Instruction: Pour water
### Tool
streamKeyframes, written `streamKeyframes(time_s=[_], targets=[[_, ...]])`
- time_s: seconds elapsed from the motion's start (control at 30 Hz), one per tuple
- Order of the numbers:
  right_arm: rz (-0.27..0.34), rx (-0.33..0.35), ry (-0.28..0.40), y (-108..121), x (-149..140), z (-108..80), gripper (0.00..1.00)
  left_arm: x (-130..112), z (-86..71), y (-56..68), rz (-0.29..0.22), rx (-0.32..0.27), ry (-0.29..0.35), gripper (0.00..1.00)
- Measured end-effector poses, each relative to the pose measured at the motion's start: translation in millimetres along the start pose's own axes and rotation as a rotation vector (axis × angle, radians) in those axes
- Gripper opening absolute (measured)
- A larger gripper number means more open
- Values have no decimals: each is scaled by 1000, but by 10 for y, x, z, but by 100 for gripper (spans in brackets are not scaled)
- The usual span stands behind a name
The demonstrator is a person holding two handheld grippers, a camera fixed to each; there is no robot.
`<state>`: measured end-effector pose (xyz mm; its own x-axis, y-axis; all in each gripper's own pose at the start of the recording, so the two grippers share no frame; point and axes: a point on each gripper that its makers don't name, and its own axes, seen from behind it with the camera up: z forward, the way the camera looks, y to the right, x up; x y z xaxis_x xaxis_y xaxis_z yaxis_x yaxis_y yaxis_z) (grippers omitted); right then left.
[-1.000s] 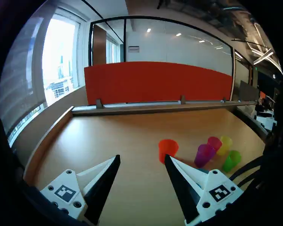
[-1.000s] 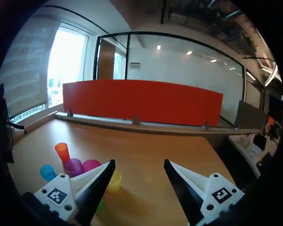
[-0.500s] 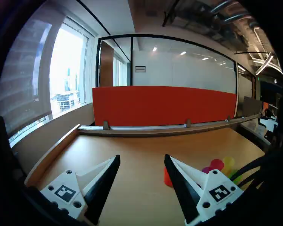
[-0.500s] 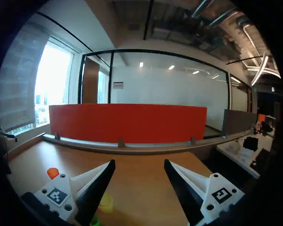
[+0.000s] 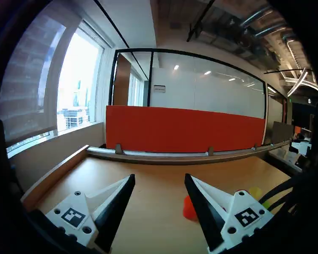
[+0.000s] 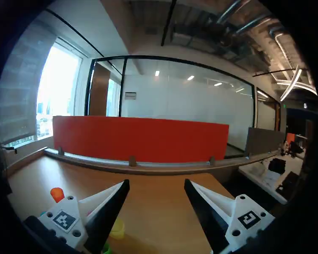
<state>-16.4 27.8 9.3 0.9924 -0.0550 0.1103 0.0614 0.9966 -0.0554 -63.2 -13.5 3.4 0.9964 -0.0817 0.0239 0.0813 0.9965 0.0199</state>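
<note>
Left gripper (image 5: pixel 159 178): points roughly level across the desk (image 5: pixel 159 222); fingers apart, nothing between them.
Right gripper (image 6: pixel 156 183): same pose over the same desk; fingers apart, gripping nothing.
Orange cup (image 5: pixel 188 208): left gripper view, low beside the right finger's inner edge, partly hidden behind it. Right gripper view, past the left finger's outer side, base covered.
Yellow cup (image 6: pixel 118 227): against the left finger's inner edge, part covered.
Red partition (image 5: pixel 184 129): far beyond the fingertips, along the desk's back edge.

Smooth wood-grain desktop (image 5: pixel 154 188), smooth plastic orange cup (image 5: pixel 188 208), matt red partition (image 5: pixel 184 129), glossy glass wall (image 5: pixel 210 93)
</note>
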Motion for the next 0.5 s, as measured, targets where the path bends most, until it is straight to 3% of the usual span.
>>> streamKeyframes(time_s=[0.27, 0.5], targets=[[0, 3, -3, -63, -38, 12, 100, -242, 93, -62, -8, 16, 15, 86], [18, 16, 2, -143, -53, 20, 100, -486, 141, -109, 23, 38, 47, 86]])
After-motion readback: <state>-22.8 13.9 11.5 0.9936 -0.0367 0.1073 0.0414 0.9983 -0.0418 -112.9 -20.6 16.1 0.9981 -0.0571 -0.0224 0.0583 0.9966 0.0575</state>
